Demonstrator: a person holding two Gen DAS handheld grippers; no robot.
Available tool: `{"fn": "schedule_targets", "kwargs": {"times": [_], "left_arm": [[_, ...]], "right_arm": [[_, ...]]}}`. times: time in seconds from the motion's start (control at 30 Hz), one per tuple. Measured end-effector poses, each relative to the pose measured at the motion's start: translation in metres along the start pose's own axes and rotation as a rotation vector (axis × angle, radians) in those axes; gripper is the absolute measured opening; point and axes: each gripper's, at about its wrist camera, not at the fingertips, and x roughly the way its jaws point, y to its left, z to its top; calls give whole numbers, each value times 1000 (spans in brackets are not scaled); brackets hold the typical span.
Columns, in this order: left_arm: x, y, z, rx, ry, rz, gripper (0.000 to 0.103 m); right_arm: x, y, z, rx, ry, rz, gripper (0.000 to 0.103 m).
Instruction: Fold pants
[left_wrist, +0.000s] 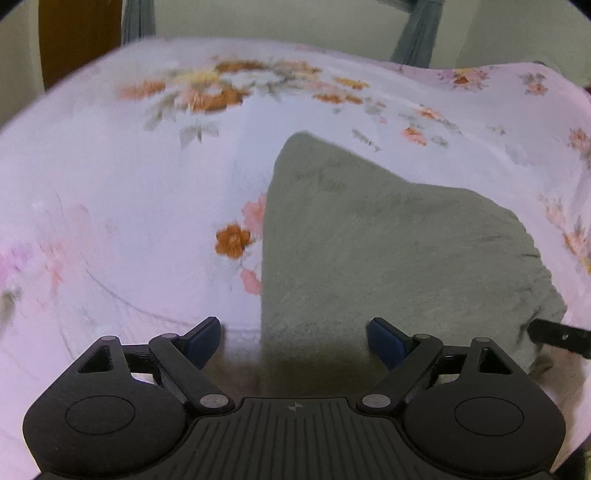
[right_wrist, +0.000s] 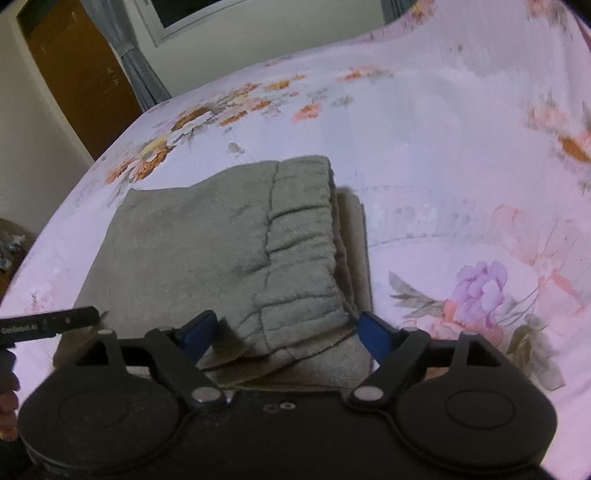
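The grey fleece pants (right_wrist: 207, 254) lie folded in a thick stack on the floral bedsheet (right_wrist: 424, 147), elastic waistband on the right side of the stack. They also show in the left wrist view (left_wrist: 388, 251) as a folded grey slab. My right gripper (right_wrist: 286, 334) is open, its blue pads either side of the stack's near waistband corner. My left gripper (left_wrist: 293, 338) is open over the stack's near left edge, holding nothing. The left gripper's black finger (right_wrist: 55, 321) shows at the left of the right wrist view.
The pink bedsheet (left_wrist: 129, 206) covers the whole bed. A brown wooden door (right_wrist: 81, 74) and grey curtains (right_wrist: 144, 77) stand beyond the far edge. A window (right_wrist: 192, 14) is on the back wall.
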Motion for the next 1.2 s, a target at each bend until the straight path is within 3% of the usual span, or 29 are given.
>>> {"fn": "schedule_targets", "kwargs": {"times": [0.33, 0.57, 0.6, 0.83, 0.97, 1.2], "left_arm": [[23, 3, 4, -21, 54, -103, 86], [32, -1, 9, -10, 64, -143, 86], [34, -2, 10, -8, 65, -154, 80], [41, 0, 17, -39, 89, -211, 74], [42, 15, 20, -83, 110, -271, 59], [61, 25, 26, -93, 156, -356, 58]], "right_arm": [[12, -19, 6, 68, 63, 58, 95], [25, -36, 9, 128, 109, 120, 95], [26, -37, 10, 133, 108, 125, 94], [38, -48, 18, 172, 109, 189, 86], [35, -63, 22, 189, 141, 293, 79], [58, -83, 29, 267, 159, 444, 82]]}}
